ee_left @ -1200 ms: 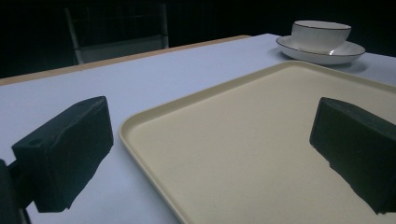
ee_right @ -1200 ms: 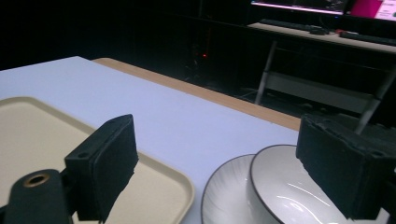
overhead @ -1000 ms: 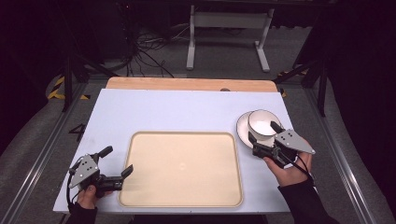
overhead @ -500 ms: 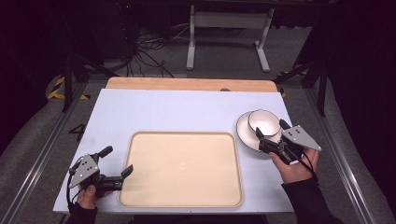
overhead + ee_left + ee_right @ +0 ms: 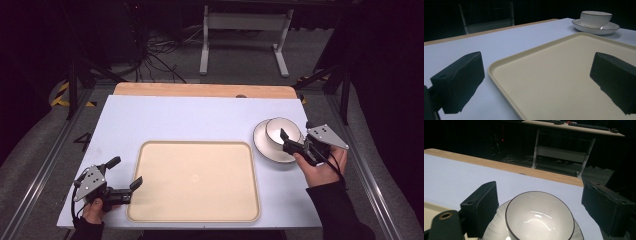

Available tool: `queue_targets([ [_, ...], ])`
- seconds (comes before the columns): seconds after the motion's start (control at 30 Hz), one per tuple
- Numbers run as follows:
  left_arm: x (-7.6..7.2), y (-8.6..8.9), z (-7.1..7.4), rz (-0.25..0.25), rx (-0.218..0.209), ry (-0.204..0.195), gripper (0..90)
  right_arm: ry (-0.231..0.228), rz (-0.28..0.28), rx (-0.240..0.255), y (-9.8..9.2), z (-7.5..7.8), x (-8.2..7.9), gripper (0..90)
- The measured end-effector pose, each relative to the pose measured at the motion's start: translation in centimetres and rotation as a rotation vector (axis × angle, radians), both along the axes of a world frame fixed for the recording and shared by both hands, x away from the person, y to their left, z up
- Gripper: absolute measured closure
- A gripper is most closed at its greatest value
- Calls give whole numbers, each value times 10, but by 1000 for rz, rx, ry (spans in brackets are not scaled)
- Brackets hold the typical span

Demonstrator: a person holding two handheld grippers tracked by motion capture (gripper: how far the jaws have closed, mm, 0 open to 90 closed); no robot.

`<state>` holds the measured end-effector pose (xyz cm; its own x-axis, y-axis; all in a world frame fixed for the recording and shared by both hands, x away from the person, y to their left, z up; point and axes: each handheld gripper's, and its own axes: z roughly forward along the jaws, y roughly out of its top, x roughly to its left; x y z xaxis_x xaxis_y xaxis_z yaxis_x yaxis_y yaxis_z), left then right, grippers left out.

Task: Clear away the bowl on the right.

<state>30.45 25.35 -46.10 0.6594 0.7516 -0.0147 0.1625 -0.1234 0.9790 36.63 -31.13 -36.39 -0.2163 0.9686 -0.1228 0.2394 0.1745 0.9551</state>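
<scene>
Dark workshop clutter, a metal stand and floor cables lie beyond a pale blue tabletop point(image 5: 190, 120) edged at the far side by a wooden strip. On its right part stands a white bowl point(image 5: 281, 132) with a thin dark rim, nested upright on a white saucer point(image 5: 263, 145) just beside the right edge of a cream tray point(image 5: 195, 180), which is bare. The right gripper point(image 5: 289, 142) hangs low at the near right of the bowl, its jaws spread wide, and in the right gripper view they flank the bowl point(image 5: 540, 217) without touching it. If they close from here, I judge the risk is a pinch on the glossy curved wall, which could let the bowl slip or tip, or drag the saucer along and send it sliding toward the table edge. A jaw catching only the saucer's rim could flip it. The left gripper point(image 5: 124, 176) rests far off at the tray's near left corner, jaws wide and holding nothing; a careless nudge there would shift the tray.
</scene>
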Motion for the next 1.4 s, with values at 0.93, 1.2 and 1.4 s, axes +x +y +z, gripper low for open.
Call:
queue_targets([
  [0.93, 0, 0, 0, 0, 1, 0, 1, 202, -86, 9, -24, 3, 45, 235],
  [1.2, 0, 0, 0, -1, 2, 0, 1, 294, -114, 27, -28, 2, 58, 248],
  [1.4, 0, 0, 0, -1, 1, 1, 1, 380, -126, 40, -32, -2, 70, 269],
])
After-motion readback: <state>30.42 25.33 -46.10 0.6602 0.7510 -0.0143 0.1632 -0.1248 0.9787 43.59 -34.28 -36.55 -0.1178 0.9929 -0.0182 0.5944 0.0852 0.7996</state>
